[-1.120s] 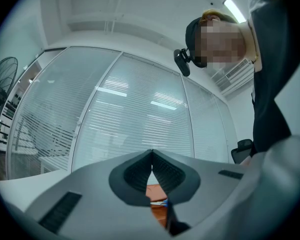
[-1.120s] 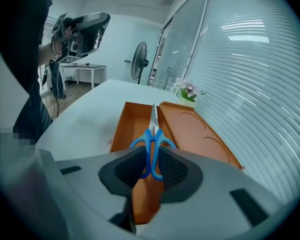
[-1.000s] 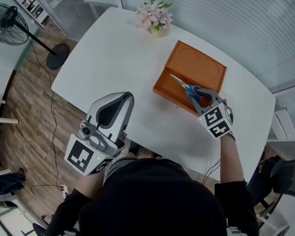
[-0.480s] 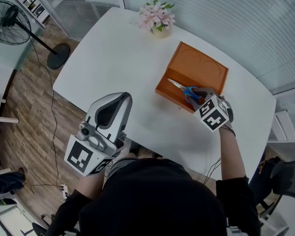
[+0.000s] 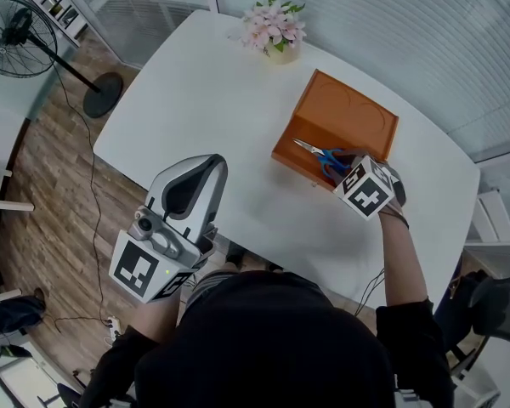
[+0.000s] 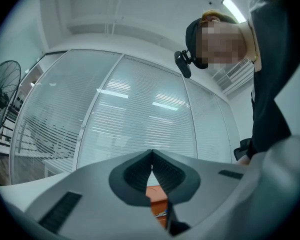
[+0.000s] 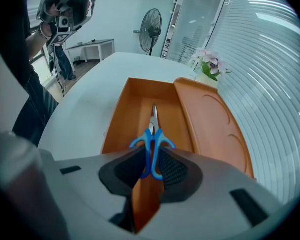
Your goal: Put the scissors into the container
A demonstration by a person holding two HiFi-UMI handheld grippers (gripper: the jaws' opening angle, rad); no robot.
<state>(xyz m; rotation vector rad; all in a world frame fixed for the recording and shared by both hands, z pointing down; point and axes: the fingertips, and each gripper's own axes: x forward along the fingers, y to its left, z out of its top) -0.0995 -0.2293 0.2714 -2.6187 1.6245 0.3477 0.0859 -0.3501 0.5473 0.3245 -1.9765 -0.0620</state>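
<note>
— Where the white table (image 5: 195,100) bears a load, what do you log?
— I log one orange container (image 5: 344,113), its lid swung open beside its tray.
— And the grippers?
— I read the left gripper (image 6: 152,153) well apart from it, jaws together on nothing. The right gripper (image 7: 151,160) points down into the tray, clamped on the blue handles of the scissors (image 7: 153,134). The blades run along the tray. I cannot tell whether they touch its floor.

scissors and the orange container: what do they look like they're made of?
Scissors: blades look like bare metal, grey with a shine; handles look like smooth blue plastic.
Container: probably moulded plastic, matt, uniform orange, with curved lines pressed into the lid.
</note>
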